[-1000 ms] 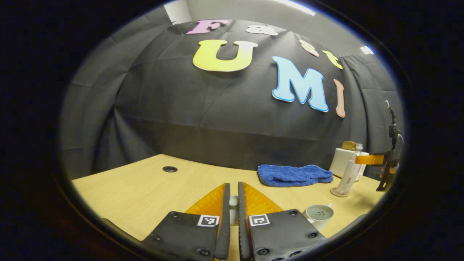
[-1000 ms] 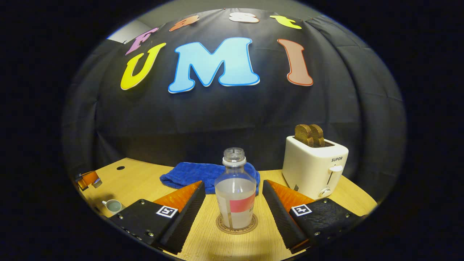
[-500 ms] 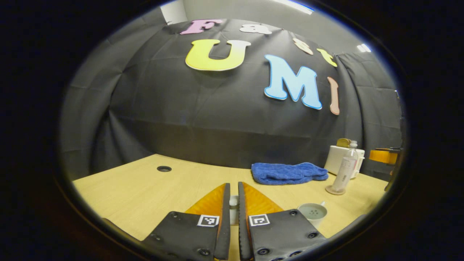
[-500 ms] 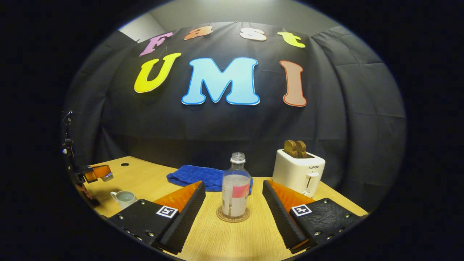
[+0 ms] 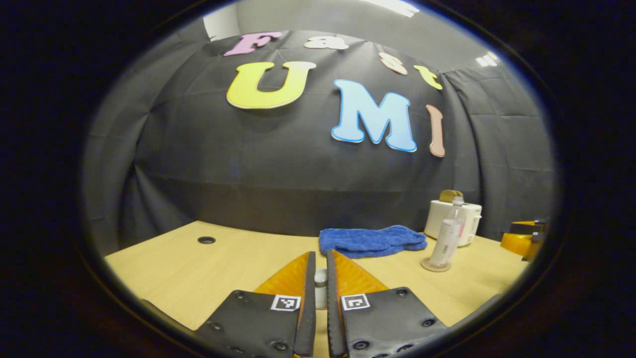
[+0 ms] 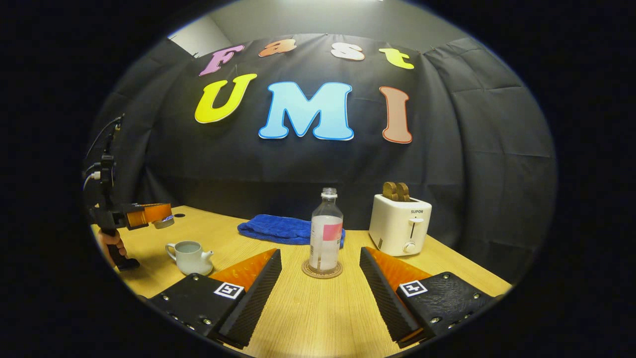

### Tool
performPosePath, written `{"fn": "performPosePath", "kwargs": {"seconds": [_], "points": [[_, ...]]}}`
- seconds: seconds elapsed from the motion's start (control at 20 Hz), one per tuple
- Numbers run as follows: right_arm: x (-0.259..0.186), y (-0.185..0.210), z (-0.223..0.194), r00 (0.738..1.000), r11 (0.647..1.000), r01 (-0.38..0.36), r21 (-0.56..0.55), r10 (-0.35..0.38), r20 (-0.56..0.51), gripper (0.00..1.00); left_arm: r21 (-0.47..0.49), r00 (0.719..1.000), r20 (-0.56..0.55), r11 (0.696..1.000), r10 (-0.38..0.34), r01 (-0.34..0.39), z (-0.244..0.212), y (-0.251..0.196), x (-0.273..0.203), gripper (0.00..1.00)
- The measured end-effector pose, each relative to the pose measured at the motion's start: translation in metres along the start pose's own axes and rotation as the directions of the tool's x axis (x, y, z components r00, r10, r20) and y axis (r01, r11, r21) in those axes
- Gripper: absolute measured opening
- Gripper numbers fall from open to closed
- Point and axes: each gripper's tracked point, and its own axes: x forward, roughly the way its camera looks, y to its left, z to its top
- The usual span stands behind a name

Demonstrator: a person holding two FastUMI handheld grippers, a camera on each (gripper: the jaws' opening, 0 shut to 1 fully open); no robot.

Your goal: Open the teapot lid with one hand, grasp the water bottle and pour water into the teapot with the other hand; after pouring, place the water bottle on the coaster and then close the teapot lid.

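The water bottle (image 6: 325, 233) stands upright on the round coaster (image 6: 322, 270), uncapped and partly filled. My right gripper (image 6: 320, 252) is open, pulled back toward me, with the bottle well beyond its fingertips. The pale teapot (image 6: 191, 256) sits lidless at the left. Up and to the left of the teapot, the left gripper (image 6: 149, 215) holds the teapot lid (image 6: 163, 222), a hand (image 6: 112, 243) on its grip. In the left gripper view my left gripper (image 5: 320, 256) is shut on the lid's white knob (image 5: 321, 291). The bottle (image 5: 447, 238) and coaster (image 5: 436, 265) lie far right.
A blue towel (image 6: 278, 229) lies behind the bottle by the wall. A white toaster (image 6: 400, 231) with two slices of toast stands right of the bottle. A cable hole (image 5: 206, 240) marks the wooden table (image 6: 308, 318) at the far left.
My right gripper has backed away from the bottle, which stays on the coaster. The left gripper, still holding the lid, has swung so the teapot slid out of its view.
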Motion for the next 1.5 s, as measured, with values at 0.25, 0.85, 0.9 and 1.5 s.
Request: {"fn": "performPosePath", "kwargs": {"seconds": [0.25, 0.85, 0.9, 1.5], "points": [[-0.002, -0.009, 0.000, 1.000, 0.999, 0.019, 0.025, -0.020, 0.015, 0.98, 0.024, 0.999, -0.047, 1.000, -0.012, 0.013, -0.013, -0.046, 0.006, 0.16], [-0.003, -0.014, 0.002, 0.997, 0.998, 0.065, 0.009, -0.066, 0.037, 0.98, 0.080, 0.995, -0.104, 0.997, 0.005, 0.003, -0.051, -0.058, 0.020, 0.19], [-0.003, -0.014, 0.001, 0.997, 0.998, 0.064, 0.013, -0.065, 0.035, 0.98, 0.086, 0.995, -0.104, 0.996, 0.005, 0.004, -0.051, -0.059, 0.022, 0.16], [-0.001, -0.012, -0.003, 0.998, 0.998, 0.060, 0.013, -0.060, 0.022, 0.98, 0.093, 0.993, -0.114, 0.996, 0.015, -0.004, -0.057, -0.062, 0.022, 0.19]]}}
